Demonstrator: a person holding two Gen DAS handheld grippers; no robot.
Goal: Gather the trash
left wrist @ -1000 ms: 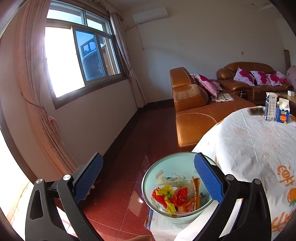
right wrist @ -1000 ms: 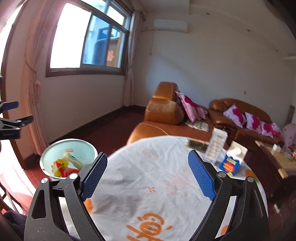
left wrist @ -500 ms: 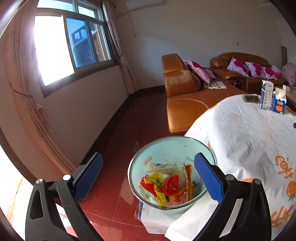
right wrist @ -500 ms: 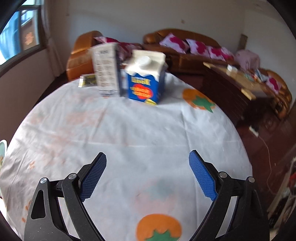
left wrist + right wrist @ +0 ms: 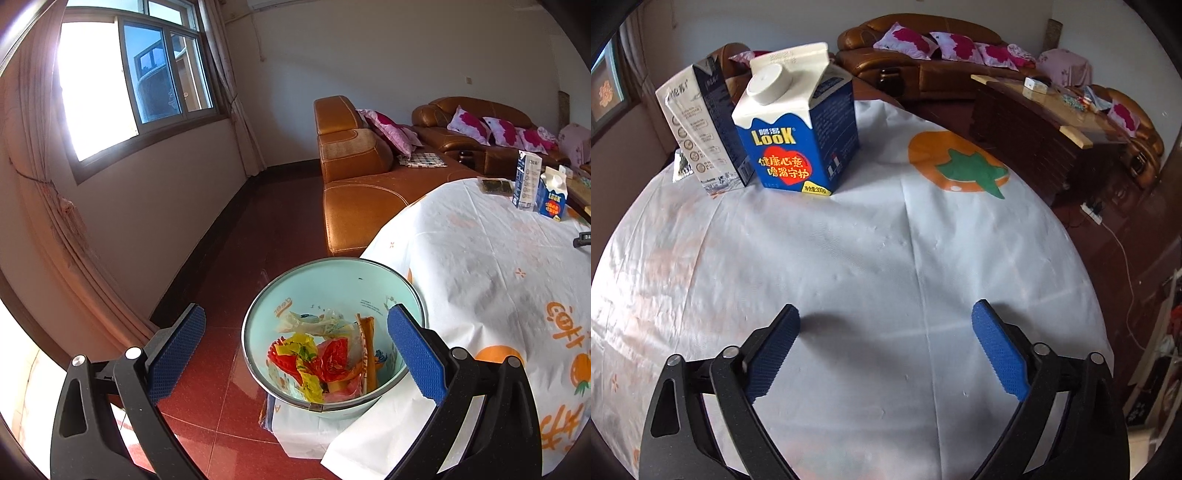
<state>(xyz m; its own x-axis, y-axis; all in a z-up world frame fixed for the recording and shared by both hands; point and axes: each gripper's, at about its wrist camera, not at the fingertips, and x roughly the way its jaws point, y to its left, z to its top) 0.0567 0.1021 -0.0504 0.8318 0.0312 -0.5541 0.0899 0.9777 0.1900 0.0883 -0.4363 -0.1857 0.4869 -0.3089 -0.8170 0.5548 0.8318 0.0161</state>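
A home living room is shown. Brown leather sofas (image 5: 354,177) with pink flowered cushions (image 5: 469,125) are set along the far walls, and a wooden coffee table (image 5: 1034,122) littered with small things is placed before them. A round table is covered with a white cloth (image 5: 886,258) printed with orange fruit. A curtained window (image 5: 147,81) is let into the side wall, an air conditioner (image 5: 266,3) is mounted high on the end wall, and the floor is laid with glossy red tiles (image 5: 236,280).
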